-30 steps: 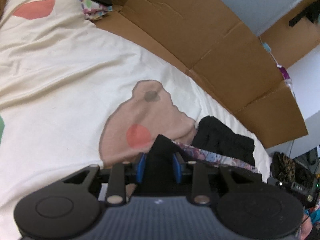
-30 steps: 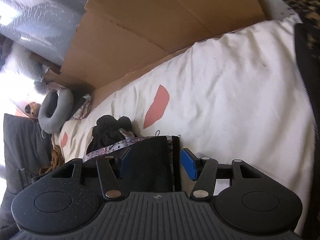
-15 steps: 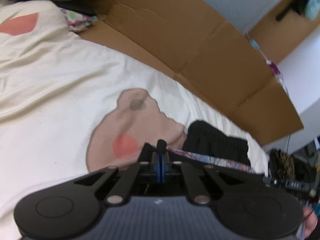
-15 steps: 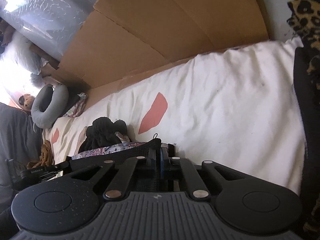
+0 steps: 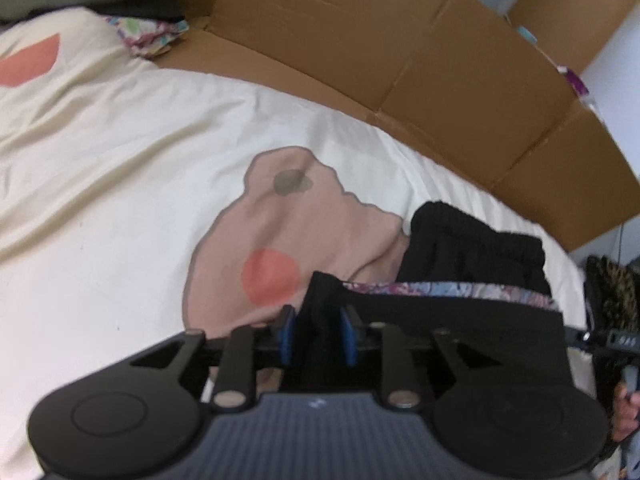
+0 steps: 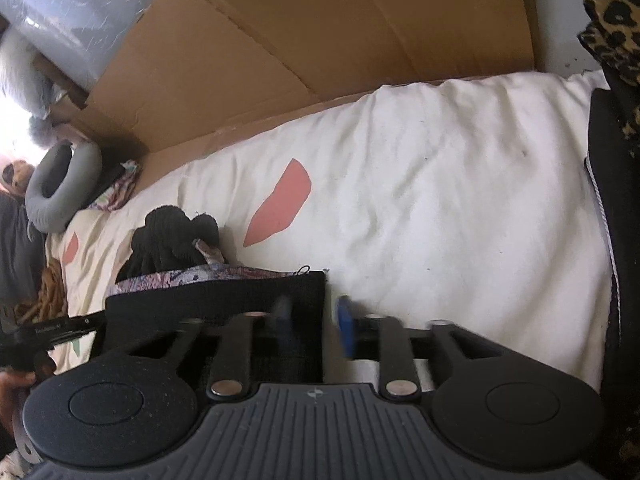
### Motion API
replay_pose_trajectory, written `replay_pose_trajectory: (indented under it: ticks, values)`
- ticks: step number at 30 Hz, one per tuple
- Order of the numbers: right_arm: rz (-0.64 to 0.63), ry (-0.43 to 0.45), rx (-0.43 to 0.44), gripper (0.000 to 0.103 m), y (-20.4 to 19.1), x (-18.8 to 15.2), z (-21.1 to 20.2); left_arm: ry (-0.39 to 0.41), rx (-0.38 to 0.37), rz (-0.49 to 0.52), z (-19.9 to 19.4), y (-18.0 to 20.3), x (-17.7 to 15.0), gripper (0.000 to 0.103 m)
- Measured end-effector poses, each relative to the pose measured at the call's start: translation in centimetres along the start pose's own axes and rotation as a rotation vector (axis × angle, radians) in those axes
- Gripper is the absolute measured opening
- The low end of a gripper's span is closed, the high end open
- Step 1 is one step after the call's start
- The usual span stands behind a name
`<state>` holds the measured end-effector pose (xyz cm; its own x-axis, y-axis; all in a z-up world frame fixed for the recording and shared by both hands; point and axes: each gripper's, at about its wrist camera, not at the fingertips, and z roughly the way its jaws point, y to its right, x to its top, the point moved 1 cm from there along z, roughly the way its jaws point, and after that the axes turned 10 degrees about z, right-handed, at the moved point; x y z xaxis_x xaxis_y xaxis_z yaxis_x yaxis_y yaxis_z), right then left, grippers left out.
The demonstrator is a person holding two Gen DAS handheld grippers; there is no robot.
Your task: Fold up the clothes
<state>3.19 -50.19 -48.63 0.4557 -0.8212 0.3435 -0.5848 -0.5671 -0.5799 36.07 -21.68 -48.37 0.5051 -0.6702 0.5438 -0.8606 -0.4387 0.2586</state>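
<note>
Left tool (image 5: 314,334): blue pads (image 5: 286,336) set apart, w/ a corner of the black knit garment w/ floral-print band (image 5: 460,312) standing between them; pads not pressed together, fabric fills most of the gap. Whether they clamp it: cannot tell.

Right tool (image 6: 314,320): jaws parted. Right blue pad (image 6: 345,326) clear of the cloth; left pad blurred, lying over the black fabric. Garment's right edge (image 6: 308,300) sits inside the gap, nearer the left pad. Not gripping.

Garment: stretched flat between both tools, floral band along its far edge, lying on the cream bed cover w/ pink and coral patches (image 6: 440,200). In left view it runs from tool centre out to 3 o'clock.

At 1 o'clock from left tool: second black garment, bunched, elastic-waisted (image 5: 476,240), touching the far side of the floral band. Right view shows same heap (image 6: 168,236) at 11 o'clock.

Brown flattened cardboard sheet (image 5: 400,60) along far side of bed, 12 to 2 o'clock. Grey U-shaped neck pillow (image 6: 60,188) at 10 o'clock, right view. Leopard-print fabric (image 6: 616,28) at 2 o'clock, right view.

A person's hand (image 6: 12,392) at 9 o'clock edge, right view.
</note>
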Motion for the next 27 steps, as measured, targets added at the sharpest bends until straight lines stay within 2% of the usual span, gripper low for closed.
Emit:
replay_pose_trajectory:
  ticks: [6,16,20,21,22,25,27]
  values:
    - [-0.043,-0.005,-0.042,0.038,-0.8,-0.3,1.0,-0.017,0.04,0.062,1.2,1.1,-0.1,0.026]
    - [-0.228,0.007,-0.165,0.042,-3.8,-1.6,2.7,-0.007,0.097,0.111,1.7,2.6,-0.4,0.029]
    - [-0.308,0.008,-0.187,0.032,-4.6,-2.0,2.9,-0.008,0.115,0.126,1.8,3.1,-0.4,0.029]
    - [-0.317,0.008,-0.178,0.015,-4.6,-2.1,2.9,-0.004,0.117,0.127,1.8,3.2,-0.4,0.026]
    - [-0.317,0.007,-0.166,0.01,-4.7,-2.1,2.8,0.004,0.116,0.126,1.6,3.2,-0.5,0.02]
    - [-0.318,0.033,-0.166,0.008,-4.8,-2.1,2.0,0.027,0.115,0.121,1.1,3.3,-0.7,0.01]
    - [-0.328,0.057,-0.171,0.008,-4.9,-2.2,1.2,0.043,0.115,0.119,0.7,3.3,-0.8,0.008]
